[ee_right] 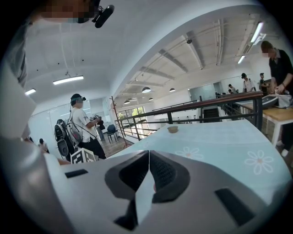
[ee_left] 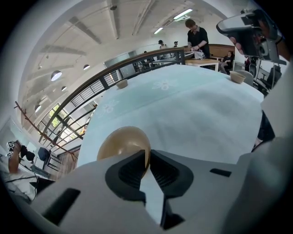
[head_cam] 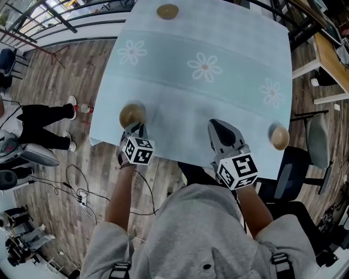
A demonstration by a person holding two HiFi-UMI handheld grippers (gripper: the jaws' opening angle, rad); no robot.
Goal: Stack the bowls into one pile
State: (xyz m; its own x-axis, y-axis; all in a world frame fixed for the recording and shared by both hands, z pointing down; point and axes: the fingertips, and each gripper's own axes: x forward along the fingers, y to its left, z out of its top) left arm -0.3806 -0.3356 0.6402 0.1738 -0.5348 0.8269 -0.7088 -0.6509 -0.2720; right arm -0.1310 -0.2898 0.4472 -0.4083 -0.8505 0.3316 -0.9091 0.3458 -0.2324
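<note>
Left gripper [ee_left: 147, 155] nipped shut on the rim of an empty tan bowl [ee_left: 121, 144], lower left on the blue table [head_cam: 218, 109]. Right gripper [ee_right: 147, 157] closed on nothing. Far bowl [head_cam: 167, 11] top centre, 3rd bowl [head_cam: 280, 137] at right edge.

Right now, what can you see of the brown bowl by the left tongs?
The bowl is small, round and tan-brown, smooth, maybe plastic, and empty. It sits upright on the pale blue tablecloth near its front left edge. The left tongs pinch its near rim; nothing else touches it.
</note>
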